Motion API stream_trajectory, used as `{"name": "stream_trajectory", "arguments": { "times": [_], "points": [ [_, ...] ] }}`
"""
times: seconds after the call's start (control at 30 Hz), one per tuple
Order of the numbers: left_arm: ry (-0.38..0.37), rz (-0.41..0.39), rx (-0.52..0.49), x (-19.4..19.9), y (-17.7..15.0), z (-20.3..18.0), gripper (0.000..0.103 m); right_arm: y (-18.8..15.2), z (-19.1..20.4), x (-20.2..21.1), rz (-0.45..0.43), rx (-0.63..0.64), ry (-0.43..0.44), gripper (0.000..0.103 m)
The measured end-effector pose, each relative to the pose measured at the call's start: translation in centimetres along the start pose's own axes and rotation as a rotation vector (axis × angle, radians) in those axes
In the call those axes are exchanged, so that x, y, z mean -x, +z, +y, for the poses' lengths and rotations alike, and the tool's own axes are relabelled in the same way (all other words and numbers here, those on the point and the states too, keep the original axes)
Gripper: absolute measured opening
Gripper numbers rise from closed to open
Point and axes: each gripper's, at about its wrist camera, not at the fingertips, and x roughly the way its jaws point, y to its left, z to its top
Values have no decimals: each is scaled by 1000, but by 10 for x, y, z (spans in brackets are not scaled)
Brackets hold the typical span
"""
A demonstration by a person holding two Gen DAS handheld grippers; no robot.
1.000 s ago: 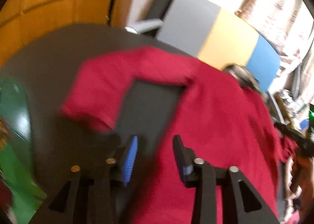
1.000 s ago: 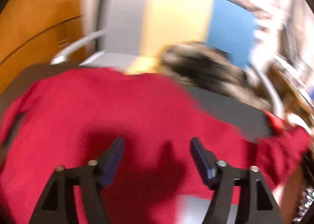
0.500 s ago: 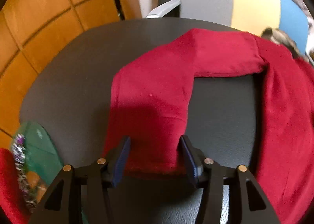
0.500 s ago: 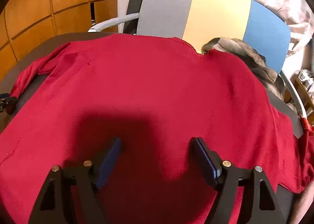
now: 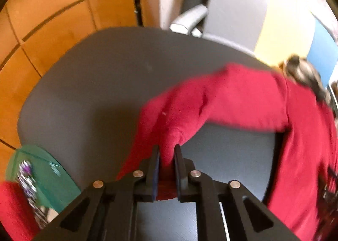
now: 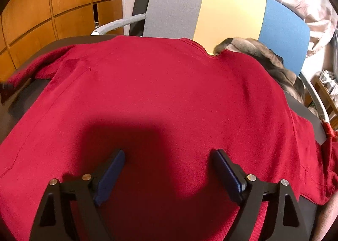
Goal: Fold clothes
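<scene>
A dark red long-sleeved sweater (image 6: 160, 97) lies spread across a dark grey table (image 5: 95, 84). In the left wrist view its sleeve (image 5: 190, 105) runs from the body at the right toward me, and my left gripper (image 5: 166, 156) is shut on the sleeve's cuff end, which bunches up and lifts between the blue pads. The sweater body (image 5: 306, 145) hangs along the right edge of that view. My right gripper (image 6: 166, 160) is open, hovering over the middle of the sweater's body with nothing between its fingers (image 6: 112, 169).
A chair with a grey, yellow and blue back (image 6: 228, 12) stands behind the table with a furry grey-brown thing (image 6: 264, 59) on it. Orange wooden panels (image 5: 52, 19) line the left wall. A green glass piece (image 5: 42, 175) with a beaded strand sits at the table's left front.
My left gripper closed on the sleeve's cuff and lifted it, bunching the sleeve. The right gripper stayed open over the sweater body, barely shifting.
</scene>
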Motion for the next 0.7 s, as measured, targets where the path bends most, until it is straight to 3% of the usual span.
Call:
{"name": "stream_trajectory", "arguments": {
  "times": [0.1, 0.23, 0.4, 0.47, 0.7],
  "points": [
    [120, -8, 23, -8, 33, 28, 10, 1, 0, 0, 0, -1, -1, 87],
    [222, 43, 60, -38, 64, 54, 10, 0, 1, 0, 1, 0, -4, 88],
    [371, 87, -25, -83, 79, 56, 10, 1, 0, -1, 11, -1, -2, 92],
    [421, 127, -58, -108, 84, 61, 18, 1, 0, -1, 13, 0, -1, 92],
    [320, 12, 102, -80, 91, 74, 26, 0, -1, -1, 14, 0, -3, 93]
  ]
}}
